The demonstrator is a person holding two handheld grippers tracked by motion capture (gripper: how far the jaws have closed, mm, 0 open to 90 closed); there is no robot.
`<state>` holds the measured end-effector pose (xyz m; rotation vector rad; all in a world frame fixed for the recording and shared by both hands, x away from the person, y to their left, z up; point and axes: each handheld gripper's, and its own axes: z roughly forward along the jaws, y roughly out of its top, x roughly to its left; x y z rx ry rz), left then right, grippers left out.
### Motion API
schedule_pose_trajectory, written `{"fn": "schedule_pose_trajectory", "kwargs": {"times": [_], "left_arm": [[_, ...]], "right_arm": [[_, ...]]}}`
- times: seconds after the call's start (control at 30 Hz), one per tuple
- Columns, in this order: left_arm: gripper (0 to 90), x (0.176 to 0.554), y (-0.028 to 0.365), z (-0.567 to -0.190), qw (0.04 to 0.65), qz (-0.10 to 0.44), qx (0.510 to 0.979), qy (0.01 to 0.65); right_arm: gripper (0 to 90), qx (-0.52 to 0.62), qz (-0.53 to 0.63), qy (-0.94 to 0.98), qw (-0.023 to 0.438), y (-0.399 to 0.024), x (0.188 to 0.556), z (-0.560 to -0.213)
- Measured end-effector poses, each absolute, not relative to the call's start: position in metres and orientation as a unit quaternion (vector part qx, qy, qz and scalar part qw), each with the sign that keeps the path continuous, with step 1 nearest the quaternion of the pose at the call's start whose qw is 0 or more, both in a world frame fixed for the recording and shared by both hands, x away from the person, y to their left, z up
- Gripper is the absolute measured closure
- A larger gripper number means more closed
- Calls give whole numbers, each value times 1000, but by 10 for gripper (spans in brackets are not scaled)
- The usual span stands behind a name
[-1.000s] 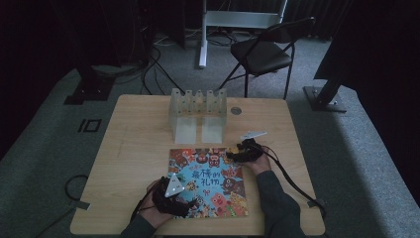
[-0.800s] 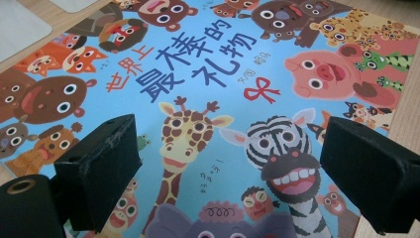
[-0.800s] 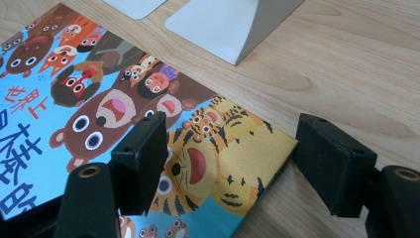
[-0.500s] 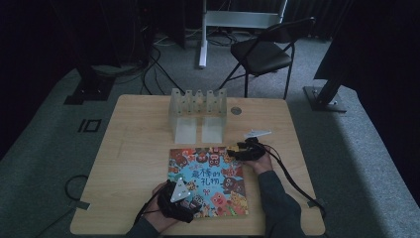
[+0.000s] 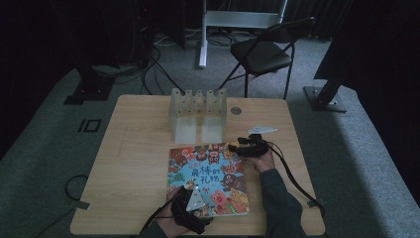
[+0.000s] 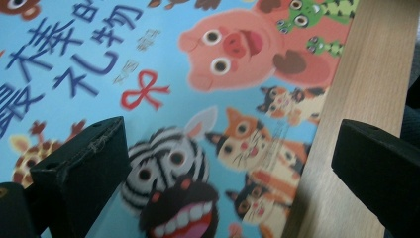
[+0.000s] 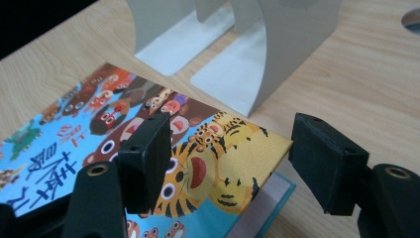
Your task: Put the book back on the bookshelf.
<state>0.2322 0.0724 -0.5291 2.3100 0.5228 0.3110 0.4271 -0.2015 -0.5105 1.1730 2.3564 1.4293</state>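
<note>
Right gripper lifting the picture book's cover at its far right corner

The right gripper (image 7: 228, 163) has its jaws around the raised cover corner of the picture book (image 5: 210, 178), closing in but not yet visibly pinching; a page edge shows beneath. The left gripper (image 6: 228, 168), jaws just spread wide and holding nothing, has slid along the book's near edge, hovering over the cover. The book lies flat near the table's (image 5: 133, 148) front edge, with the grey bookends (image 5: 198, 116) beyond it. Opening looks just begun.
</note>
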Motion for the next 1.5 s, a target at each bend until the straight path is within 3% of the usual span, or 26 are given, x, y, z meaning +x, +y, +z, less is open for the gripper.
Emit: {"fn": "schedule_pose_trajectory", "kwargs": {"times": [0.43, 0.53, 0.63, 0.73, 0.83, 0.97, 1.5], "left_arm": [[18, 234, 57, -518, 406, 150, 882, 186], [86, 235, 62, -512, 421, 156, 872, 194], [90, 240, 74, -503, 435, 158, 862, 205], [84, 234, 73, -504, 427, 163, 867, 199], [22, 228, 65, -510, 413, 159, 876, 192], [21, 226, 55, -519, 399, 148, 886, 182], [18, 225, 49, -518, 403, 218, 872, 175]], "right_arm": [[341, 384, 495, 777, 64, -199, 424, -500], [343, 384, 499, 774, 62, -200, 424, -499], [354, 384, 504, 771, 58, -200, 424, -498], [365, 386, 512, 765, 55, -200, 425, -497], [369, 386, 522, 759, 50, -201, 425, -496], [369, 386, 523, 758, 50, -201, 425, -496], [378, 377, 530, 757, 55, -198, 423, -485]]}}
